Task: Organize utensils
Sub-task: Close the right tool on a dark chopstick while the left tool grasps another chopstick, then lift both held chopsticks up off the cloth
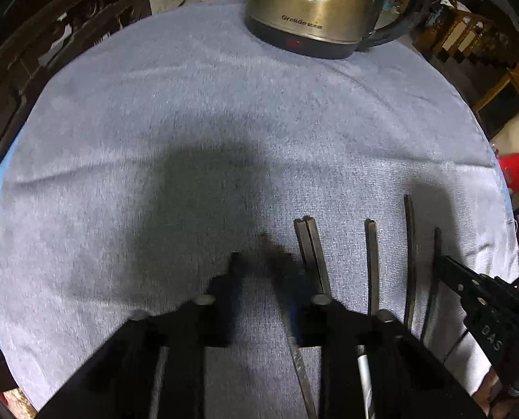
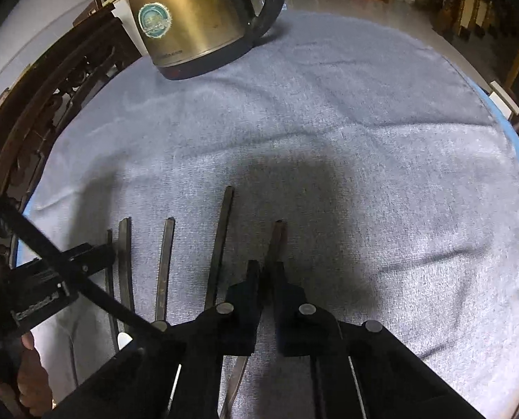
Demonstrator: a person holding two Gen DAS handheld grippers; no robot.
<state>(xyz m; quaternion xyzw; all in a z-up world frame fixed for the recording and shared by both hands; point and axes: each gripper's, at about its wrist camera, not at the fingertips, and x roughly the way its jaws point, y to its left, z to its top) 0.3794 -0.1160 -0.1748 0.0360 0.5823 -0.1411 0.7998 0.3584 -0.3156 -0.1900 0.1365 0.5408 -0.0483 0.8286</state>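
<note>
Several dark-handled utensils lie side by side on a grey towel, handles pointing away. In the left wrist view my left gripper is open, with one utensil lying against its right finger, blurred. To its right lie more handles. In the right wrist view my right gripper is nearly closed around the rightmost utensil's handle. The other handles lie to its left. The left gripper shows at the far left.
A brass-coloured electric kettle stands at the towel's far edge. A carved dark wooden chair back borders the left side. The right gripper shows at the lower right of the left wrist view.
</note>
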